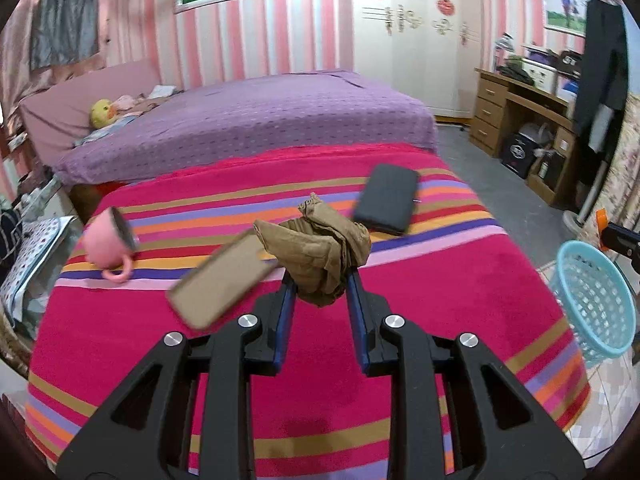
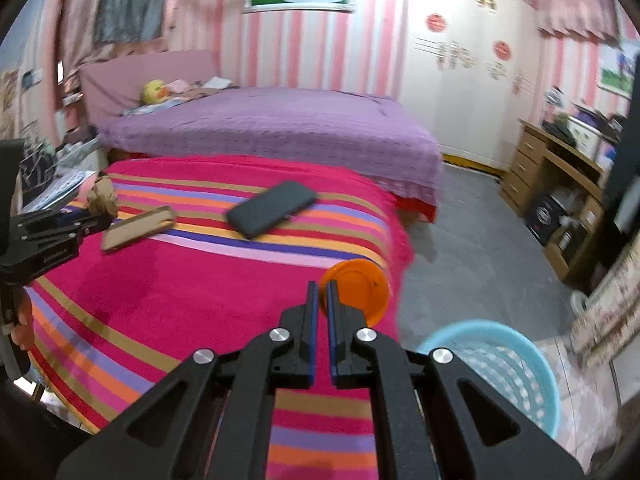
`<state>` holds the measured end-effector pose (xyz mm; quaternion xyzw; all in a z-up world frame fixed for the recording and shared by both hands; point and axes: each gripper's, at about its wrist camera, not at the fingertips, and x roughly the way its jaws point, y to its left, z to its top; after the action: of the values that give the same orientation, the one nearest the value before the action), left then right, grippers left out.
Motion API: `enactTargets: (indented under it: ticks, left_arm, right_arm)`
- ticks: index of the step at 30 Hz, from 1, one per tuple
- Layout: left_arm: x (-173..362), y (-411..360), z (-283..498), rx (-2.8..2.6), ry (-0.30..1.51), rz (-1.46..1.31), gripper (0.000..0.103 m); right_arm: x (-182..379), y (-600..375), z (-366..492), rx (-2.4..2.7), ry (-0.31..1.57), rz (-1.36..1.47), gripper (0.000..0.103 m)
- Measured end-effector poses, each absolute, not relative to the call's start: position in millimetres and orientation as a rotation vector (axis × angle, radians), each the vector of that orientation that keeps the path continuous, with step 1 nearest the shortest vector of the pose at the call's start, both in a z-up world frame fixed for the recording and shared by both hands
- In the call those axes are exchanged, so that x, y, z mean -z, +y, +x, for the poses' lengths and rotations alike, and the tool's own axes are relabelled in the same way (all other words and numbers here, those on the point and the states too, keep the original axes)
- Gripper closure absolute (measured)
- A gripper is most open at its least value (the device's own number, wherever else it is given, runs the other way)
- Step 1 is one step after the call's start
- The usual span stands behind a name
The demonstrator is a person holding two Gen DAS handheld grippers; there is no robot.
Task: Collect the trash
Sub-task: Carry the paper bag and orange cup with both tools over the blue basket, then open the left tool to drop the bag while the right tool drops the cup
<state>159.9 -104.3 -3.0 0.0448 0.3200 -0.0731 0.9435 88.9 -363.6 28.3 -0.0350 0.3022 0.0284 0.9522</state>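
Presently, the left gripper (image 1: 320, 280) has its jaws clamped on a crumpled brown paper wad (image 1: 324, 248), held above the striped blanket (image 1: 120, 340) at frame centre. The wad appears light, soft and compressible; gripping its bulk, as now, seems adequate. The right gripper (image 2: 322, 300) has its jaws together, pinching the rim of an orange lid (image 2: 360, 294), judged thin, stiff and light; an edge grip suits it. The blue basket (image 2: 520, 380) sits at lower right of the right wrist view; no contents are discernible through blur. The pink mug (image 1: 108, 242) lies tipped at left, apparently empty.
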Motion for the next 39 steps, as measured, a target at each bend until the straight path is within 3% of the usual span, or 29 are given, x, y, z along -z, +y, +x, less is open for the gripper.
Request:
enactTargets:
  ticks: [11, 31, 33, 37, 39]
  left_arm:
    - [13.5, -220.5, 149.7, 0.270, 0.650, 0.146, 0.079]
    - [60.9, -432.4, 128.0, 0.563, 0.656, 0.232, 0.078]
    - [63.7, -437.6, 129.3, 0.559, 0.664, 0.242, 0.075]
    - [63.3, -434.6, 137.5, 0.527, 0.678, 0.231, 0.039]
    - [60.6, -425.6, 141.0, 0.505, 0.671, 0.218, 0.032]
  right_arm:
    - [-1.0, -486.5, 57.8, 0.090, 0.623, 0.038, 0.099]
    - [30.4, -573.9, 47.1, 0.229, 0.678, 0.046, 0.099]
    - [33.6, -578.9, 44.8, 0.237, 0.680, 0.057, 0.099]
    - [38.9, -583.9, 42.6, 0.244, 0.683, 0.068, 0.099]
    - [41.0, -585.5, 43.4, 0.243, 0.682, 0.076, 0.099]
